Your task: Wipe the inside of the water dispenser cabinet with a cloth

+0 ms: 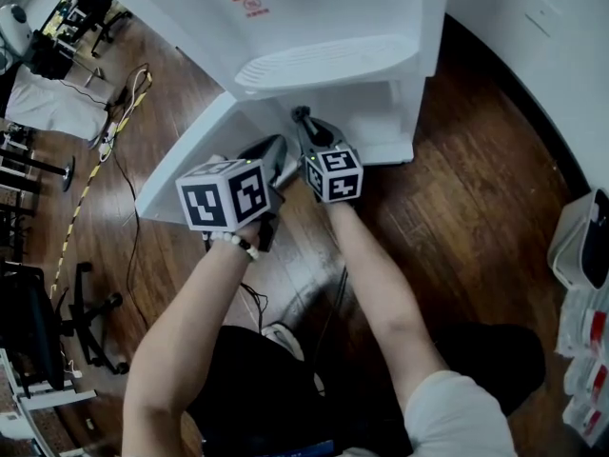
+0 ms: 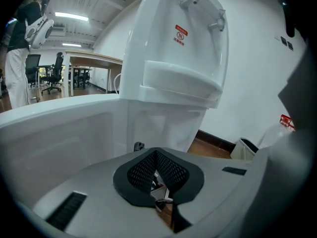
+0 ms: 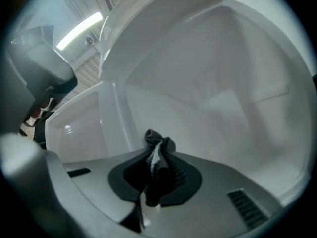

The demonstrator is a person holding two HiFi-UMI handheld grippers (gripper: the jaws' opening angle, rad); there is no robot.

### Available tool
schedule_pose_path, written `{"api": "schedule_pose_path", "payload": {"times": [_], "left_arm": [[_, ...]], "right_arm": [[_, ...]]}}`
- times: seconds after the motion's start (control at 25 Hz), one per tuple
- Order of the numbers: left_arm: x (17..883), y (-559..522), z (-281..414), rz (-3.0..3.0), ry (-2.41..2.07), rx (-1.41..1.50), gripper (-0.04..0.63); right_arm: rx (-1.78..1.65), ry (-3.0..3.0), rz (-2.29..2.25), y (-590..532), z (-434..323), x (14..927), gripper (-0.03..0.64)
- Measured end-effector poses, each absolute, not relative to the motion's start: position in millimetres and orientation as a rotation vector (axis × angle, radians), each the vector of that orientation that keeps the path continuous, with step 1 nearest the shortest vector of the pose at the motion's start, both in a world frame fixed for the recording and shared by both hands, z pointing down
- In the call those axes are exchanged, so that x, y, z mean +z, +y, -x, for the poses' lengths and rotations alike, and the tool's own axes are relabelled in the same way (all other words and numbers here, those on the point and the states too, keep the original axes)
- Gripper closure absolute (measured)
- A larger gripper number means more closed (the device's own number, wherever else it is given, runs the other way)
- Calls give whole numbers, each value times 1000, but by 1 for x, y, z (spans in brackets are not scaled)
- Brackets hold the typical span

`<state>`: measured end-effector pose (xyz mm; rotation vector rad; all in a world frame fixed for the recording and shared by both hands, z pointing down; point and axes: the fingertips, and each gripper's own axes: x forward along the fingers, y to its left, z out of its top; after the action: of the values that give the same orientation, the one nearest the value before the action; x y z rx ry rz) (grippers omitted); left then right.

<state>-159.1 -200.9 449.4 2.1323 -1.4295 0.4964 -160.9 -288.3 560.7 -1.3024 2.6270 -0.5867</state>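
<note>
The white water dispenser [image 1: 333,27] stands on the wooden floor with its lower cabinet door [image 1: 190,160] swung open to the left. My right gripper [image 1: 306,131] is shut on a dark cloth [image 1: 302,117] at the cabinet opening [image 1: 376,112]. In the right gripper view the bunched cloth [image 3: 158,150] sticks up out of the right gripper [image 3: 157,167], with the white inner wall [image 3: 223,83] close in front. My left gripper [image 1: 278,155] hovers beside the door's edge. Seen from the left gripper view, the left gripper [image 2: 156,168] is shut with nothing in it, facing the dispenser [image 2: 183,58] and door [image 2: 59,133].
Cables [image 1: 119,131] trail over the floor at the left, near a chair base [image 1: 90,312]. A white bin [image 1: 580,241] stands at the right by the wall. A person [image 2: 20,48] stands far off beside a desk and office chairs.
</note>
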Motion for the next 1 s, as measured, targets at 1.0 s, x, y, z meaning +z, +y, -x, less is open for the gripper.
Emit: {"api": "schedule_pose_path", "payload": {"times": [1.0], "left_arm": [[467, -206, 162, -2088, -1389, 518, 606]], "right_arm": [[-491, 2737, 1187, -326, 157, 541, 583]]}}
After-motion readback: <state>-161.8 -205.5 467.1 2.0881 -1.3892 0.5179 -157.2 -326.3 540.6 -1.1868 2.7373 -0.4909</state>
